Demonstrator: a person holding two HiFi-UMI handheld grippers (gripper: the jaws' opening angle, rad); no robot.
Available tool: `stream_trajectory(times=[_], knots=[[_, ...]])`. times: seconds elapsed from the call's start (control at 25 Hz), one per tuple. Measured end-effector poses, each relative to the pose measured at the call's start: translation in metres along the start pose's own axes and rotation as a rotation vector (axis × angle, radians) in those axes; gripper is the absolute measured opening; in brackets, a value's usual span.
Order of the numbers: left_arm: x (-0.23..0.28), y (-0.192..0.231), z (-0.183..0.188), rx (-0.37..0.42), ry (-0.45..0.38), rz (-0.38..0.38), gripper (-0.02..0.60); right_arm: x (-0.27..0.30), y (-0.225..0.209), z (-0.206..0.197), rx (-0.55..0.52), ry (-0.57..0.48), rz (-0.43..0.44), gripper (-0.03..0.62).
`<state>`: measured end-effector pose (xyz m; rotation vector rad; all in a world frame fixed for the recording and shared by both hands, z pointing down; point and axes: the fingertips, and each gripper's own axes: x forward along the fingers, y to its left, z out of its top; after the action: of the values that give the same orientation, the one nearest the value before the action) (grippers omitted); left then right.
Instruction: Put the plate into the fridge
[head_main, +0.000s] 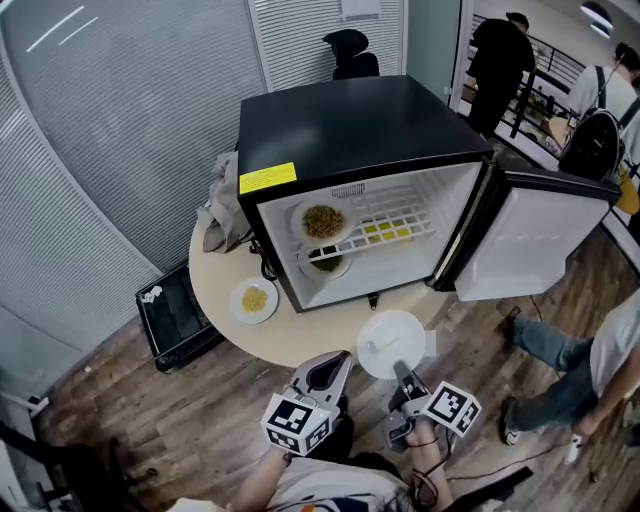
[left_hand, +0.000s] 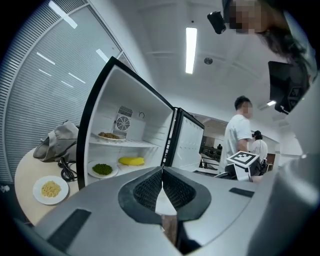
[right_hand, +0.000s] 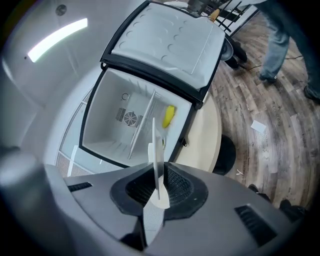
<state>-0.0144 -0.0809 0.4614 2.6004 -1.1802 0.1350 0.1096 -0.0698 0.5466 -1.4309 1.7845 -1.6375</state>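
White plate (head_main: 390, 340) clamped in right claw (head_main: 402, 374) | left claw (left_hand: 161, 172) clenched, empty | fridge (head_main: 350, 130) open

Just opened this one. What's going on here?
A person faces a small fridge that stands open on a round table. The right gripper has its jaws shut on the rim of a white plate, held out in front of the fridge and not yet inside. The left gripper is shut and empty.

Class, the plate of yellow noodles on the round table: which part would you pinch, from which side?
I'd pinch the plate by its bare rim nearest the table's edge, coming from that side: noodles fill the middle, the fridge crowds its right, a cable lies behind.
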Motion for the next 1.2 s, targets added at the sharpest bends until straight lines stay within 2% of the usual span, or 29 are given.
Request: stream_trajectory(times=[0.44, 0.96, 1.2], knots=[[0.048, 0.048, 0.021, -0.011, -0.010, -0.061, 0.012, 0.050, 0.011, 0.037, -0.009, -0.043, -0.054, 0.040], [0.082, 0.078, 0.023, -0.006, 0.013, -0.156, 0.011, 0.094, 0.004, 0.060, -0.001, -0.090, -0.125, 0.038], [0.092, 0.081, 0.022, -0.023, 0.021, -0.184, 0.011, 0.111, 0.005, 0.069, 0.010, -0.101, -0.114, 0.040]])
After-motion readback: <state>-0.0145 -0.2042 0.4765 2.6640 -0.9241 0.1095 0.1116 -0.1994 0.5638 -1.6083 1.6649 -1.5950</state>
